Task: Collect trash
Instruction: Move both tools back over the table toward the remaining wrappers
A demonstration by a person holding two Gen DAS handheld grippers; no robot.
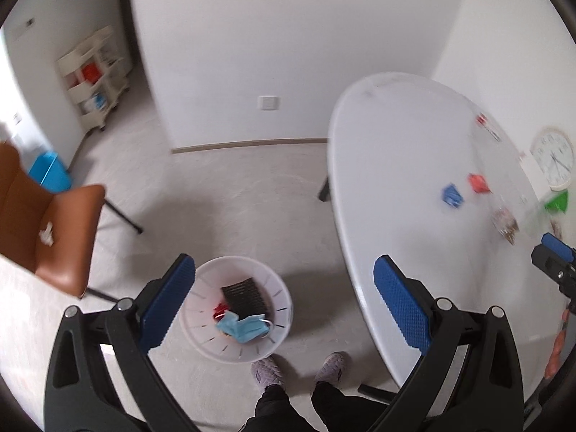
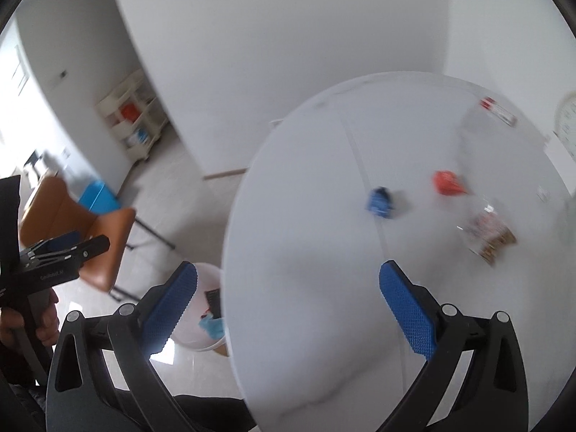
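Note:
My left gripper (image 1: 284, 270) is open and empty, held above a white bin (image 1: 235, 309) on the floor. The bin holds a blue face mask (image 1: 241, 327), a black ridged piece and something red. My right gripper (image 2: 288, 275) is open and empty above the near edge of the white round table (image 2: 324, 288). On the table lie a blue crumpled wrapper (image 2: 378, 202), a red crumpled wrapper (image 2: 446, 181), a clear bag of snacks (image 2: 486, 232) and a red-and-white tube (image 2: 498, 109). The wrappers also show in the left wrist view (image 1: 451, 195).
A brown chair (image 1: 54, 223) stands left of the bin, with a blue box (image 1: 50, 172) behind it. A cream shelf cart (image 1: 95, 75) stands by the wall. A wall clock (image 1: 554, 158) and a green item (image 1: 558, 201) sit at the table's far right. The person's feet (image 1: 298, 369) are by the bin.

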